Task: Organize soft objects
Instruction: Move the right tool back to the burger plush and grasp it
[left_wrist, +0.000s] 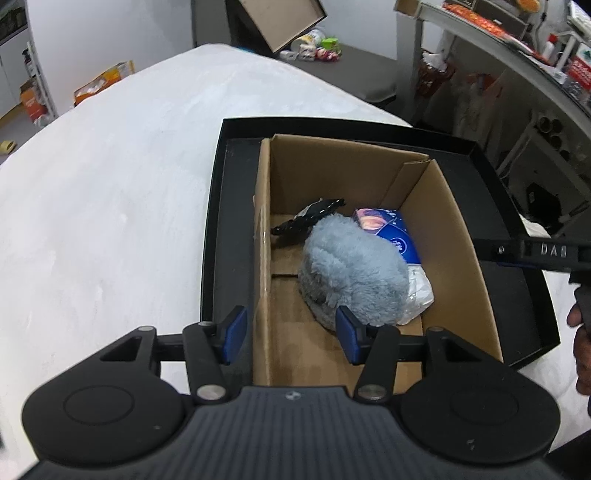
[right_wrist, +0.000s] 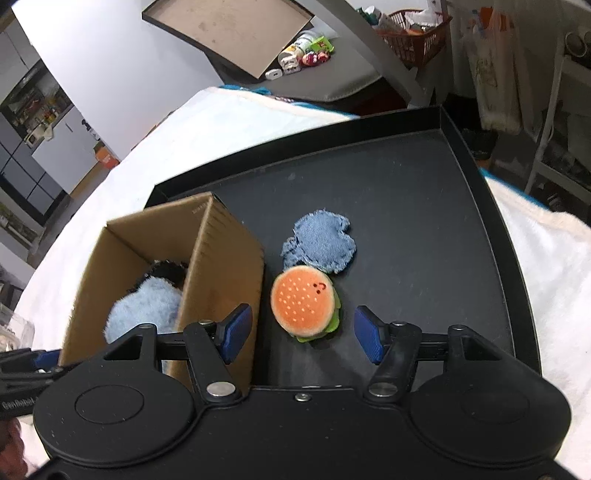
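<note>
White cloth covers the bench (right_wrist: 546, 280) under our black tray (right_wrist: 424, 206). At left the cardboard box (right_wrist: 221, 258) holds the fluffy blue toy (left_wrist: 351, 273); its wall crowds the left finger. Right of it the burger plush (right_wrist: 304, 302), light and squashy, lies between our open right hand-held gripper (right_wrist: 303, 334); we'd pinch its bun sides. The denim patch (right_wrist: 321, 240) touches it behind. The left hand-held gripper (left_wrist: 290, 338) hangs open, empty.

My left tongs (left_wrist: 291, 338) hang wide open over the near end of a brown cardboard box (left_wrist: 448, 221). The box sits in a black tray (left_wrist: 214, 229) on a white surface (left_wrist: 110, 184). Inside the box I see a fluffy blue-grey soft toy (left_wrist: 352, 269). A blue packet (left_wrist: 397, 234) and a white bag (left_wrist: 419, 290) lie just beside it. A black thing (left_wrist: 306, 219) pokes out behind the toy.
</note>
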